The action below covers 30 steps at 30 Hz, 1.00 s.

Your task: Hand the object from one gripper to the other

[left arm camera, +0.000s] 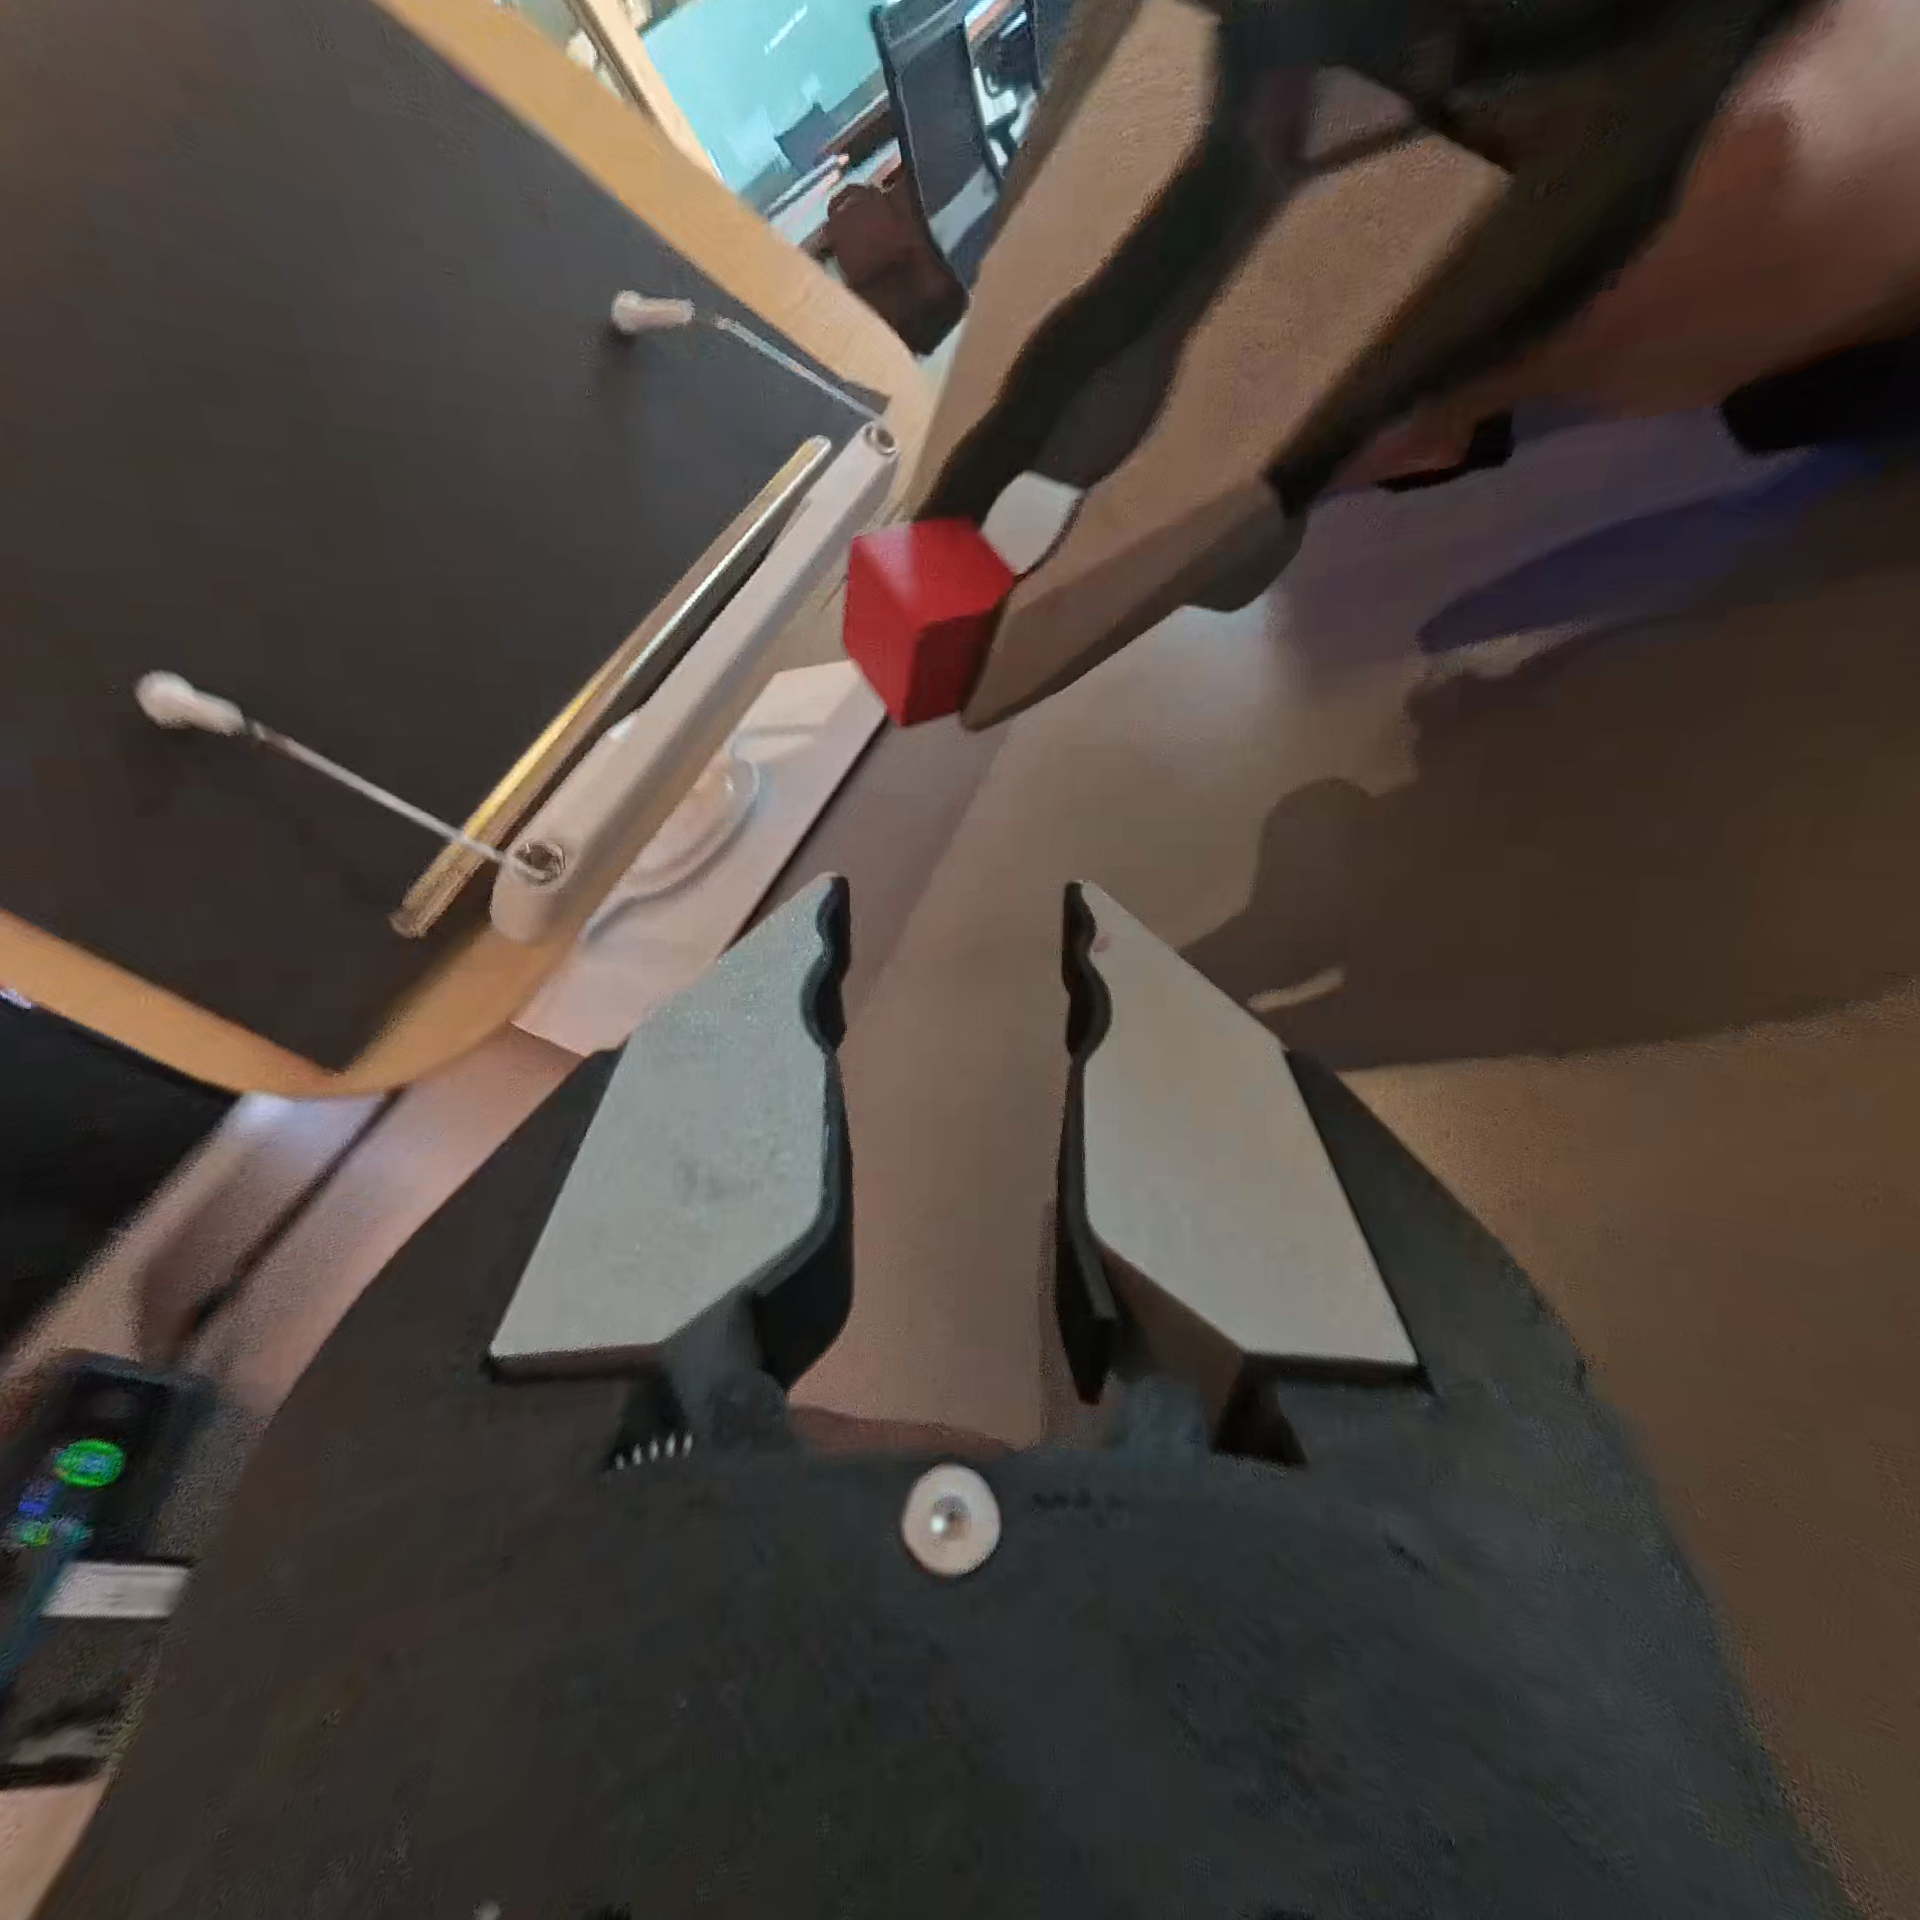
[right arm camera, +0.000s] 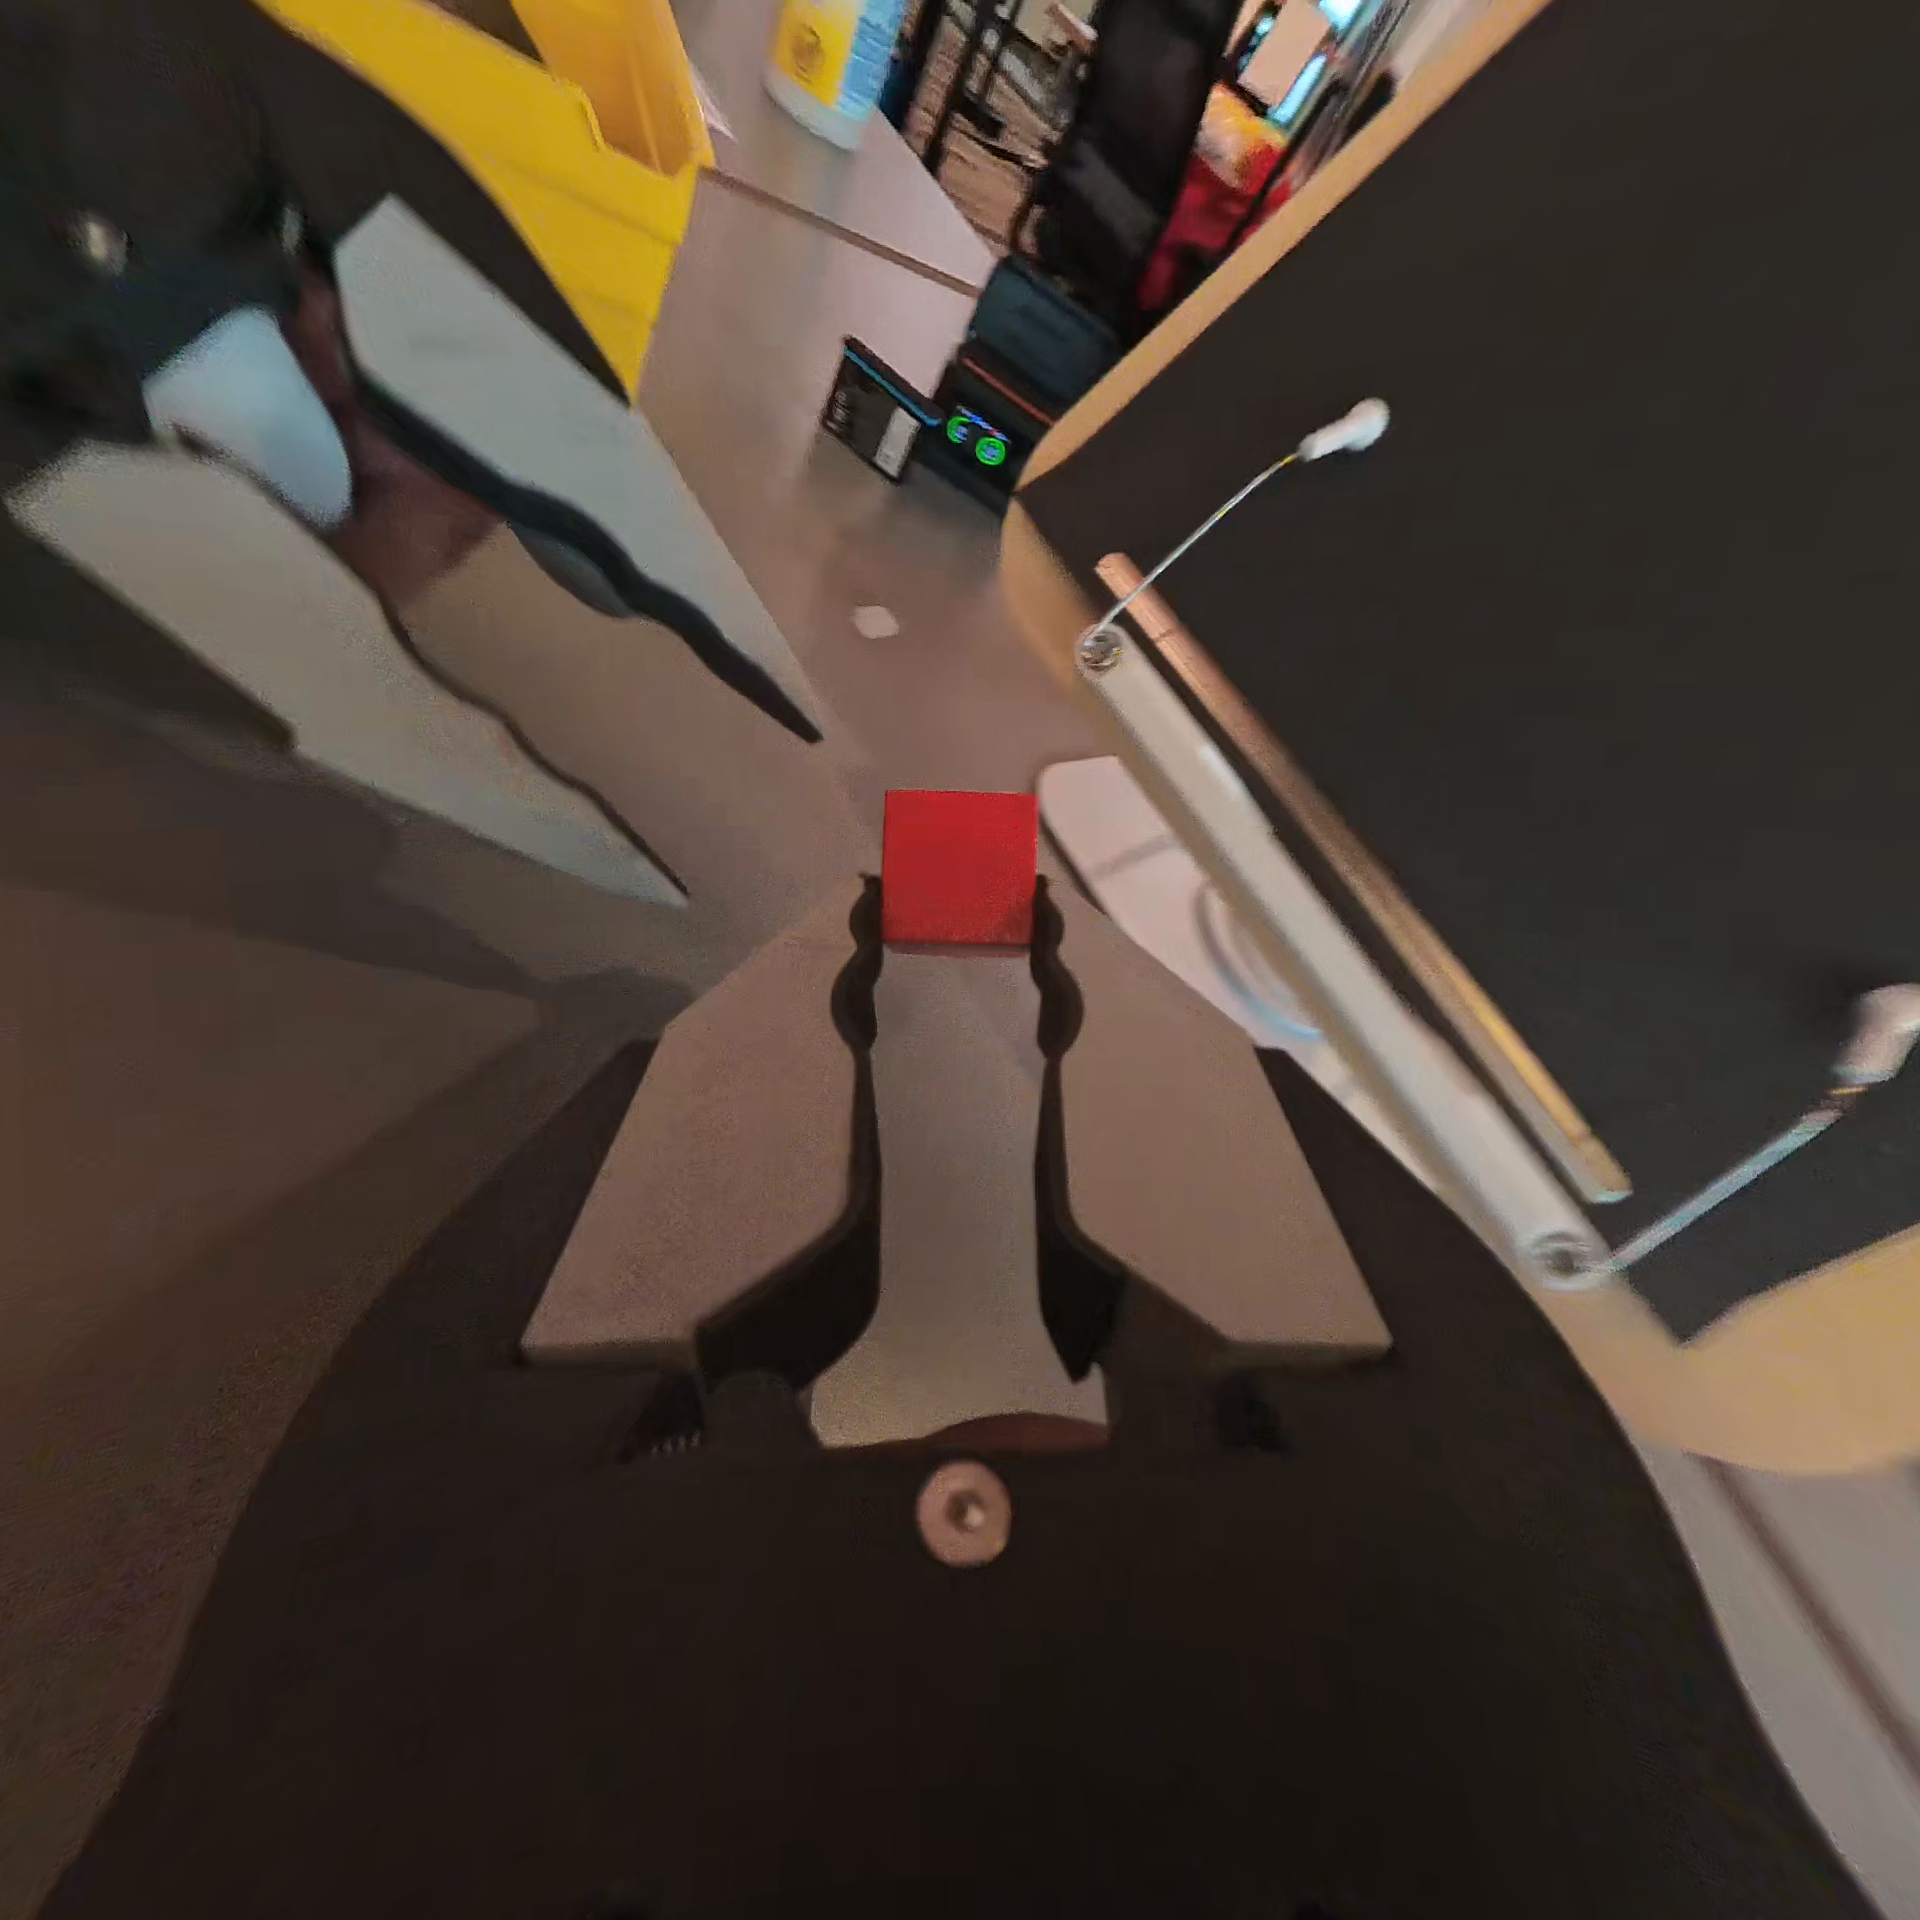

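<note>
Right claw (right arm camera: 958, 896) clamped on red cube (right arm camera: 960, 864) at its tips, left claw (left arm camera: 956, 904) parted, empty, just near of cube, above desk (left arm camera: 1558, 1195)

No legible text is shown. Lit green marks on a small black device (right arm camera: 977, 442) and print on a white and yellow container (right arm camera: 826, 62), both at the far end of the worktop (right arm camera: 821, 281), are too blurred to be read.
</note>
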Motion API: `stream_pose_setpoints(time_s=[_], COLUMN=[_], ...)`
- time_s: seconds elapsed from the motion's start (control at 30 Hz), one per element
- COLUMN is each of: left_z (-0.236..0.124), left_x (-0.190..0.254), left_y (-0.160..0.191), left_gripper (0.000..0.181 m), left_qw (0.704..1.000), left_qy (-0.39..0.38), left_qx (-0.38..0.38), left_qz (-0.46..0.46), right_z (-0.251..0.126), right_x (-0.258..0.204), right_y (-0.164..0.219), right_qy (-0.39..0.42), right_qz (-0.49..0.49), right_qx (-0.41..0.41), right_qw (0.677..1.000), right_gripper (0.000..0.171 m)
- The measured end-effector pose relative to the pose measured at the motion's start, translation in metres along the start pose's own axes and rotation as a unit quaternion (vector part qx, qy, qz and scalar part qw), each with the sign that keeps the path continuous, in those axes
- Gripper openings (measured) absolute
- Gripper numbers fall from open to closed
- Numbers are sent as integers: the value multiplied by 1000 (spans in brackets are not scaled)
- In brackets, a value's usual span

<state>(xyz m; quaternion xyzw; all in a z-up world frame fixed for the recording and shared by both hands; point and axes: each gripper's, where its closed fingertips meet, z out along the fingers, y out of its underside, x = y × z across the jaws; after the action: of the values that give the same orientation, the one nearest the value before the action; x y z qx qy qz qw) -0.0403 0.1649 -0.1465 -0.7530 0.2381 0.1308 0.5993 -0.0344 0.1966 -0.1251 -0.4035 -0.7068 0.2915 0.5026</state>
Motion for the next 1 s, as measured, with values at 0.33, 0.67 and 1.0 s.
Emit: stream_pose_setpoints(time_s=[0.33,0.67,1.0], left_z=[-18,-15,-11], left_x=[-4,14,3], left_y=[-29,-21,-18], left_gripper=[40,27,27], left_qw=[935,962,966], left_qy=[153,168,-61], left_qx=[98,63,43], left_qz=[-305,-204,248], right_z=[-1,4,-2], right_x=[-24,-53,-46], right_y=[-18,-17,-14], right_qy=[79,13,-187], right_qz=[-271,-257,123], right_qx=[17,20,51], right_qw=[959,966,973], right_gripper=[25,28,48])
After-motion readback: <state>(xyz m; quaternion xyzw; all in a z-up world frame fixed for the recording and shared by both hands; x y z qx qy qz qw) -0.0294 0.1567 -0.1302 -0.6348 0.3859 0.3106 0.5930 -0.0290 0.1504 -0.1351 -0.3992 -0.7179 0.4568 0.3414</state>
